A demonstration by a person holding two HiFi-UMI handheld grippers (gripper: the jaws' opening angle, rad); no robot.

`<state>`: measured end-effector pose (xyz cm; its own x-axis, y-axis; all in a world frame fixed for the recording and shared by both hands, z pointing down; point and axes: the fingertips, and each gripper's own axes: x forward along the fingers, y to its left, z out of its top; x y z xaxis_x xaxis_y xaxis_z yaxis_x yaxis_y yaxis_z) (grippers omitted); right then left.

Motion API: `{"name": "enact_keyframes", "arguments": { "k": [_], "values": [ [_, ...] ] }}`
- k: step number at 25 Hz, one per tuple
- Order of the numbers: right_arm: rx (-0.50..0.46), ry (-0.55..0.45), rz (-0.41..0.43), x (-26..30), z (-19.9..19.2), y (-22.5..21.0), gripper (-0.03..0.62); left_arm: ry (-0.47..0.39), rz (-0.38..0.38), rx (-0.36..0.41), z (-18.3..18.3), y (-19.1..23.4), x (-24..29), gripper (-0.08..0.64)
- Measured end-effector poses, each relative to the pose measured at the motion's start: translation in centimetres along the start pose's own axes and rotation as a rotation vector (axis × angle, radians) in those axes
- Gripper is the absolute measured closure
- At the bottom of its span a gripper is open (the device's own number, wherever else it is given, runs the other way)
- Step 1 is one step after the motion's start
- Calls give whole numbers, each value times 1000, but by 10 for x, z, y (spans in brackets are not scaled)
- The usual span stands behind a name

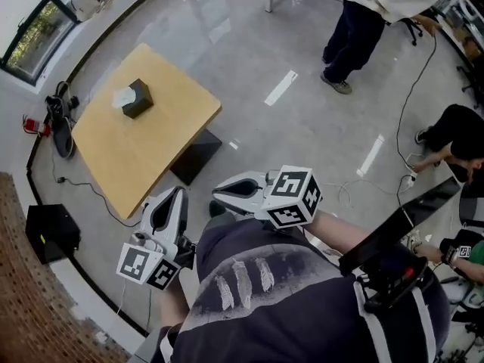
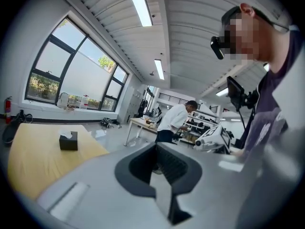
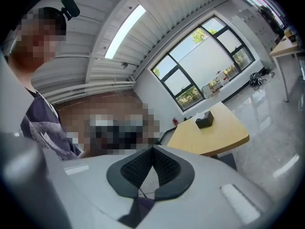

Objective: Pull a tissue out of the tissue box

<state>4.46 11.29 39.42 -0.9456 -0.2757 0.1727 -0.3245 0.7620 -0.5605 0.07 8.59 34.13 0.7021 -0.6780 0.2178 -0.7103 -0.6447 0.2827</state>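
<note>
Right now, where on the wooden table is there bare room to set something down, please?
Nearly the whole table is bare: from the tissue box down to the near edge and across to the right corner. The box stands alone near the far end. The clutter is on the floor: dark gear lies by the table's left side.

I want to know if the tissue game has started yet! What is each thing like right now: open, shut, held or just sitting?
Dark square tissue box: upright, nothing touching it.
White tissue: sticking out of the box's top, not pulled out.
Light wooden table: carries the box.
Left gripper: shut, empty.
Right gripper: shut, empty.
</note>
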Motion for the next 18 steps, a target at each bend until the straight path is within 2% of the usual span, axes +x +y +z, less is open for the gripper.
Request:
{"name": "enact_keyframes", "arguments": {
  "k": [7, 12, 18],
  "values": [
    [-1, -32, -75, 28, 30, -29, 597, 10, -62, 13, 11, 45, 19, 557],
    [19, -49, -117, 80, 60, -49, 597, -2, -95, 16, 35, 106, 20, 557],
    [38, -15, -150, 148, 88, -76, 597, -21, -118, -14, 56, 180, 17, 557]
  ]
}}
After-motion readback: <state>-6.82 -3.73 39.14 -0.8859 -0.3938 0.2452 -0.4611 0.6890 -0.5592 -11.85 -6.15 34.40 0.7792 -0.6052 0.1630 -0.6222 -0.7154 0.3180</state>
